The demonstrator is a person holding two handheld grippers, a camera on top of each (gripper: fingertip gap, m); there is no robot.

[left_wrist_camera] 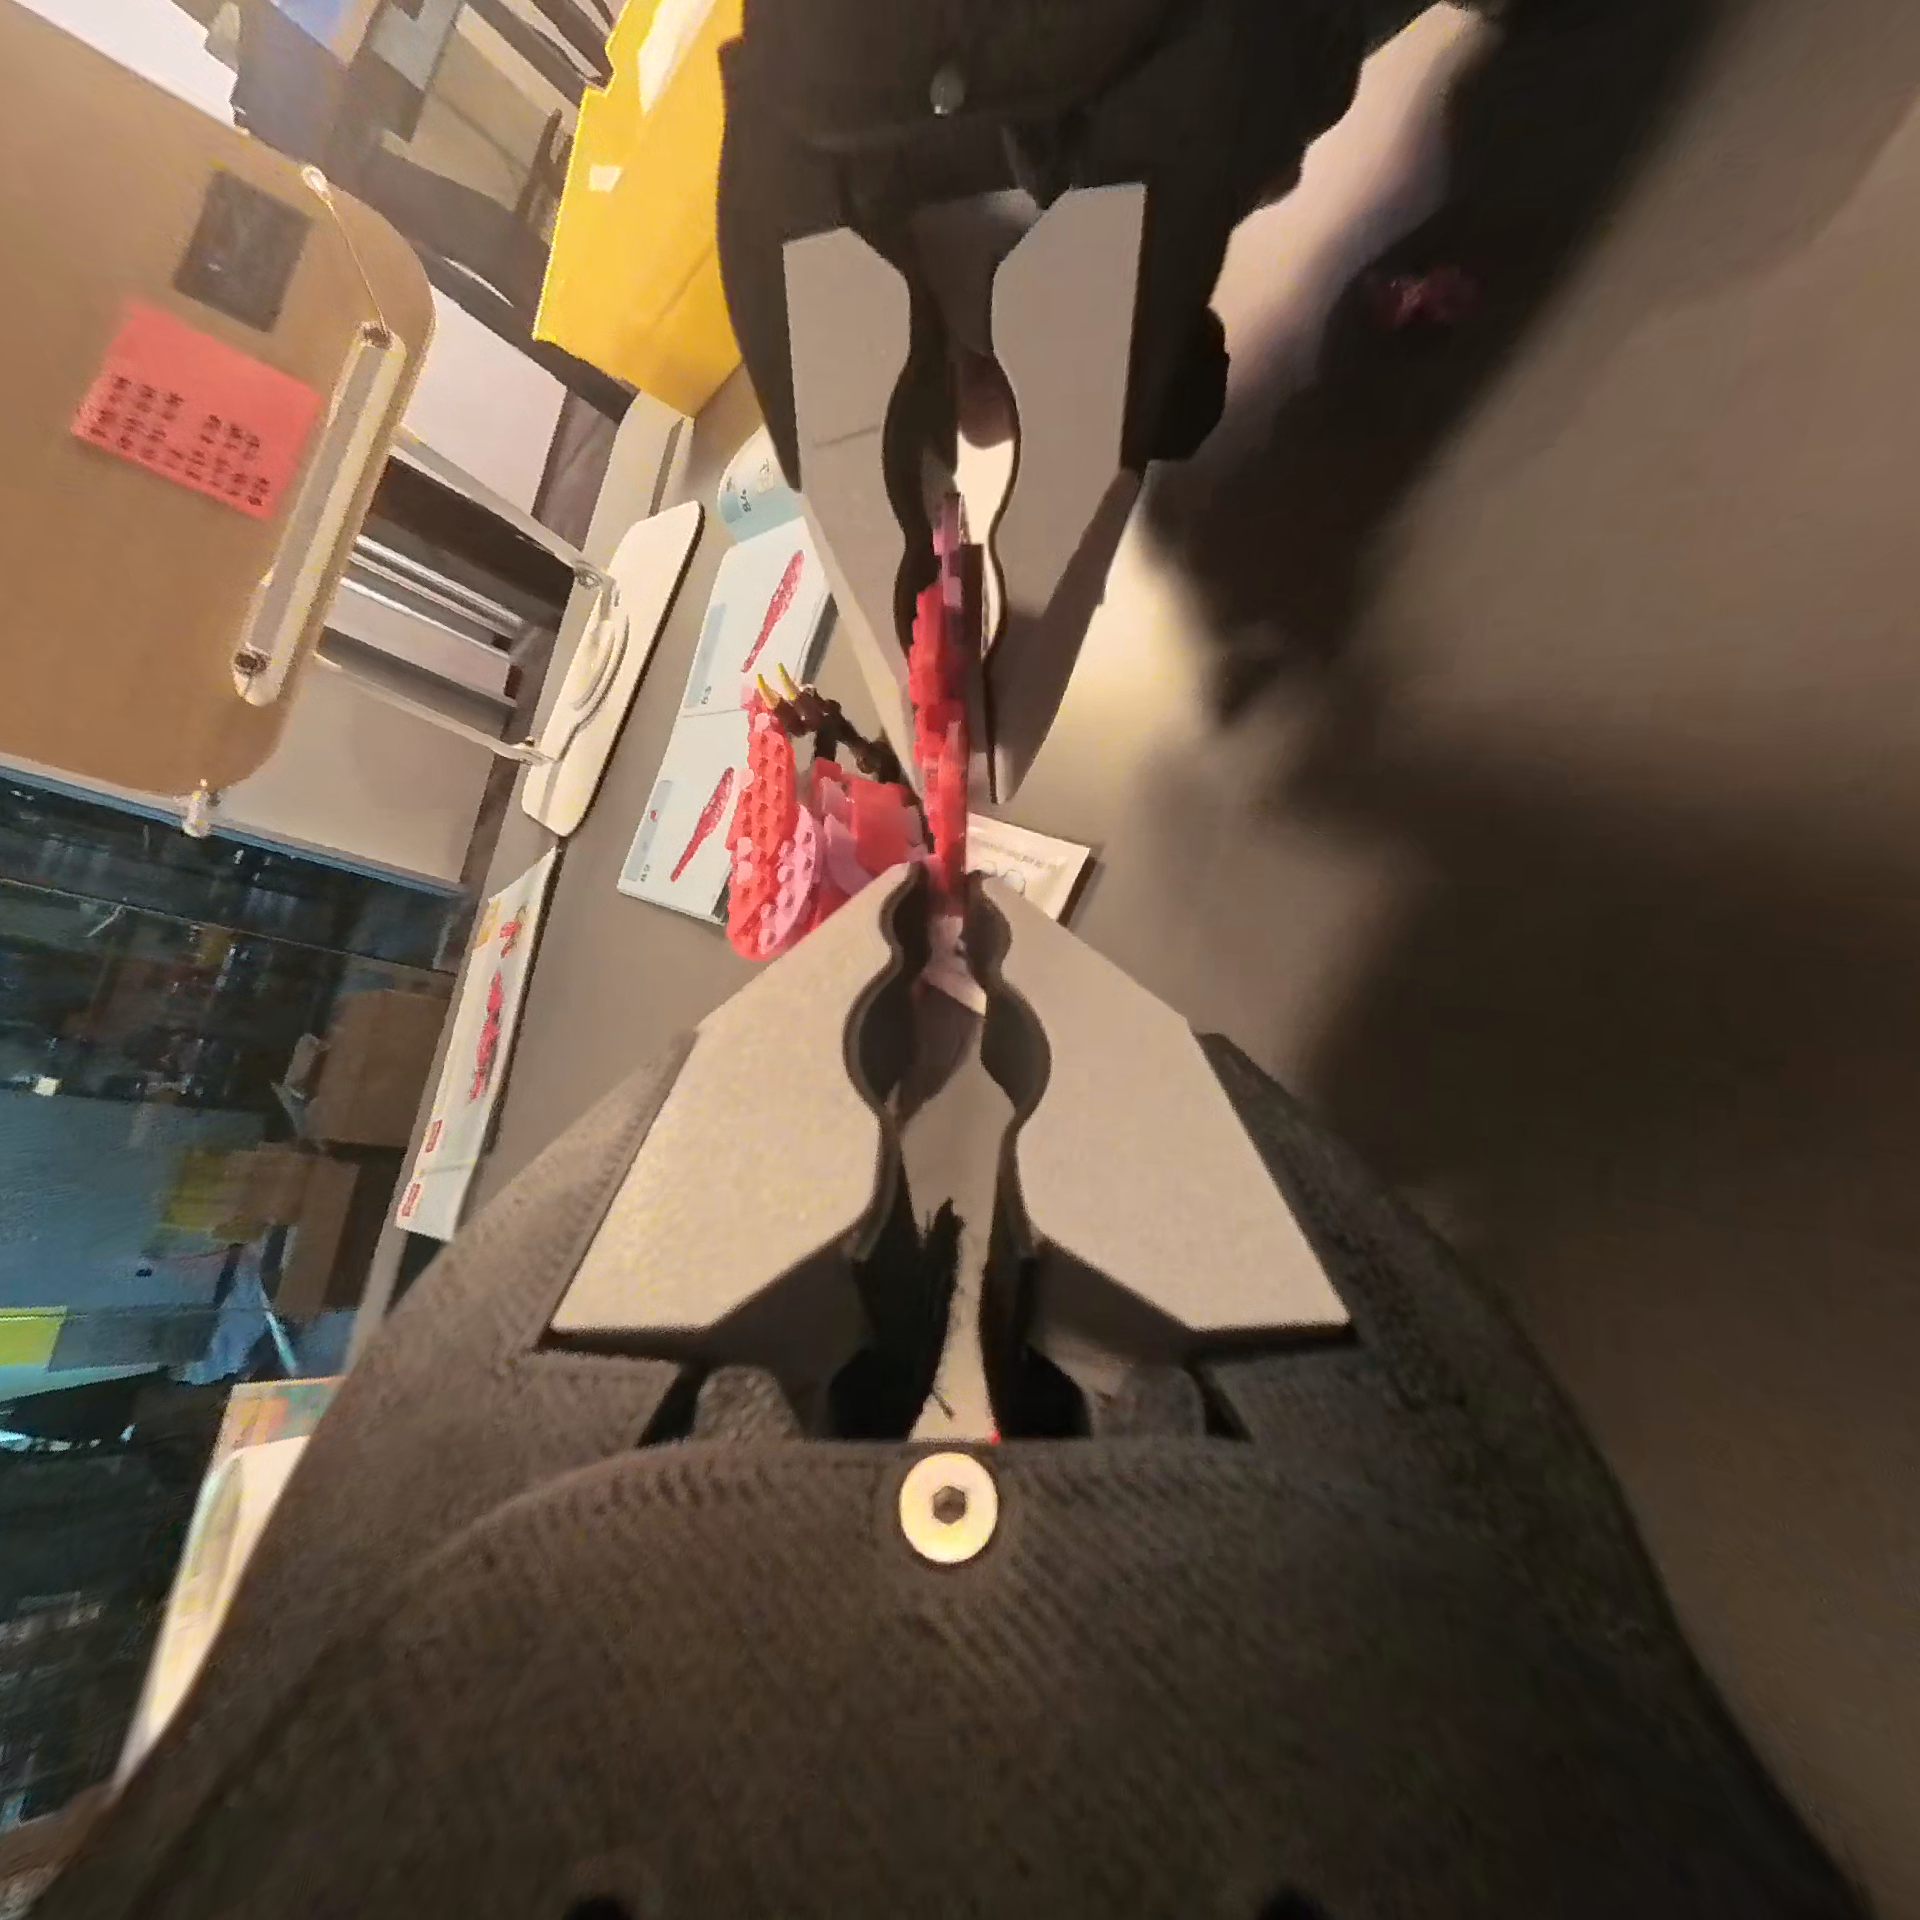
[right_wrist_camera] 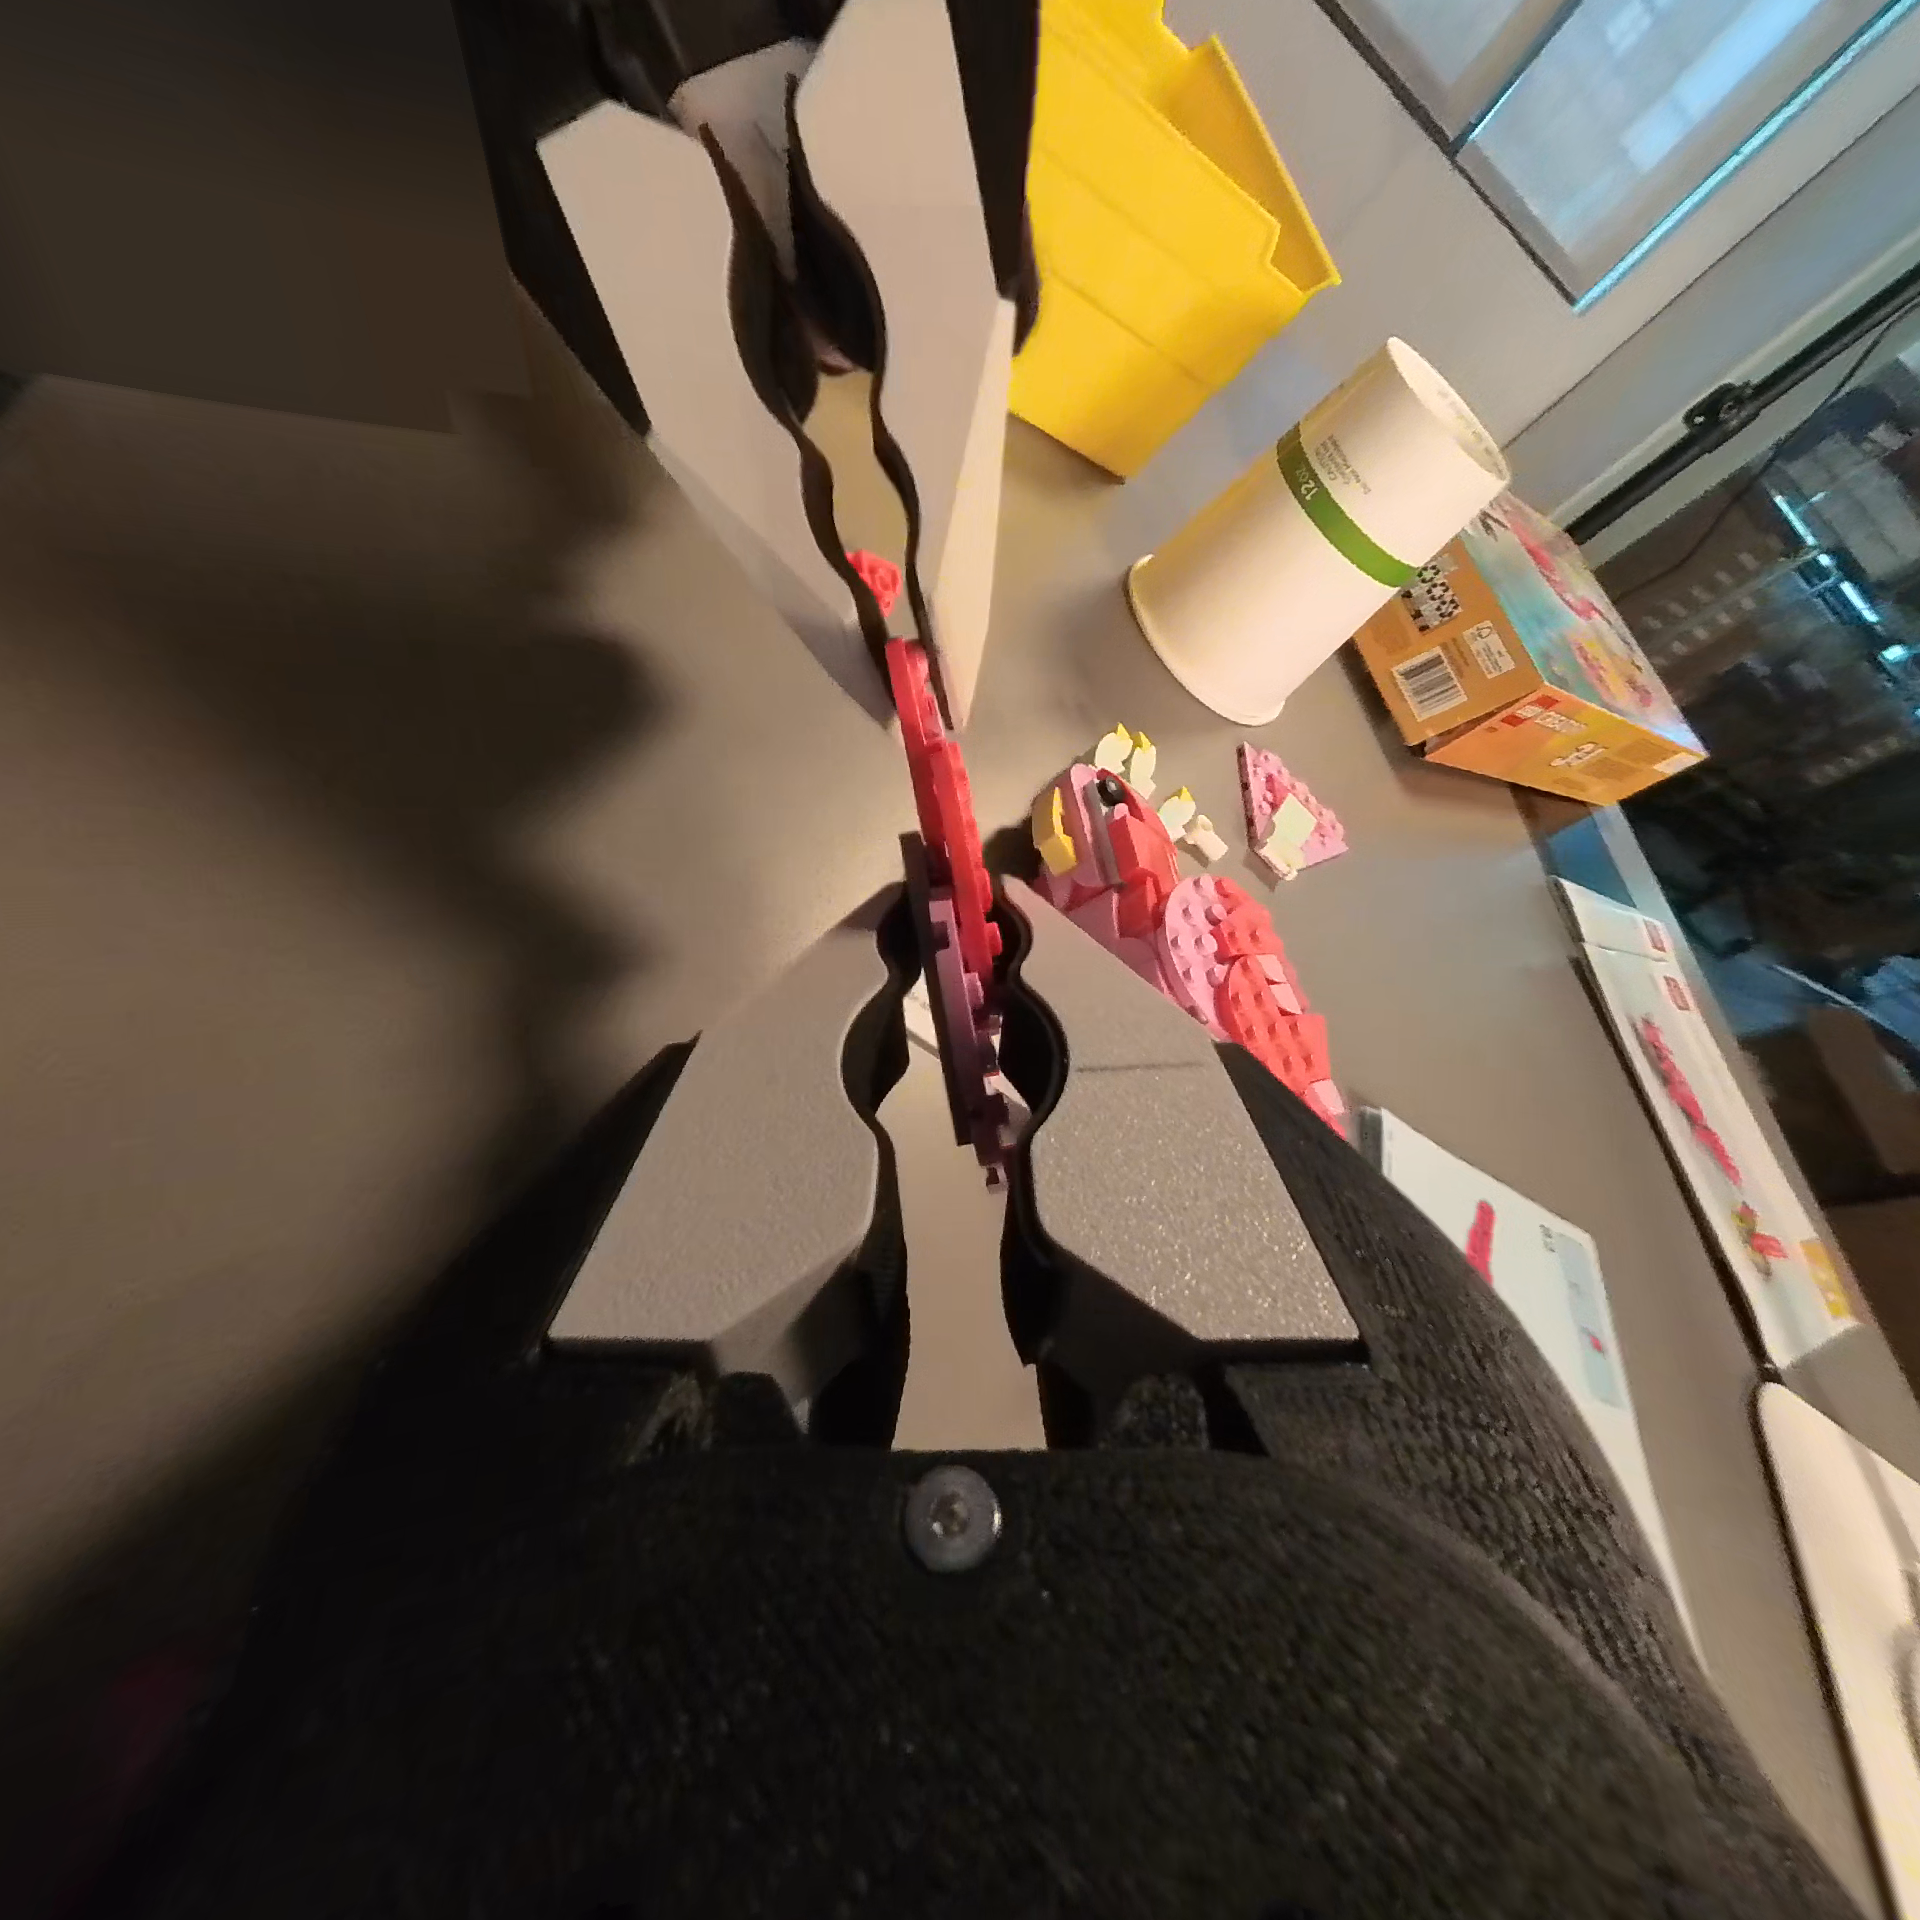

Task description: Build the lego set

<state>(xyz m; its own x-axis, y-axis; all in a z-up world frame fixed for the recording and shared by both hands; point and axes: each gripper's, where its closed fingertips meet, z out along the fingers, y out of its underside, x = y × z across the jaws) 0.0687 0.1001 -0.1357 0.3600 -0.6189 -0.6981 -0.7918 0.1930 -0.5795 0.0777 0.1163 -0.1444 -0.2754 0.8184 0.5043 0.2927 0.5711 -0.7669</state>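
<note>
While both tools met nose to nose above the grey bench (right_wrist_camera: 1455,987), they shared 1 flat red-and-pink brick plate (right_wrist_camera: 940,821), held on edge between them. The right tool (right_wrist_camera: 951,914) pinched the plate's pink end, its 2 fingers pressed against the plate's faces. The left tool (left_wrist_camera: 945,883) gripped the opposite red end, its fingers nearly together on the thin piece.

Just beside the plate, on the bench, lay a red and pink brick creature (right_wrist_camera: 1195,935) with yellow horns. Near it sat a small pink brick piece (right_wrist_camera: 1288,821) and a few loose pale bits (right_wrist_camera: 1127,753). Farther off lay a white paper cup (right_wrist_camera: 1309,540) on its side, a yellow bin (right_wrist_camera: 1143,291) and an orange toy box (right_wrist_camera: 1527,665). Open instruction booklets (left_wrist_camera: 727,665) lay on the bench by the creature.
</note>
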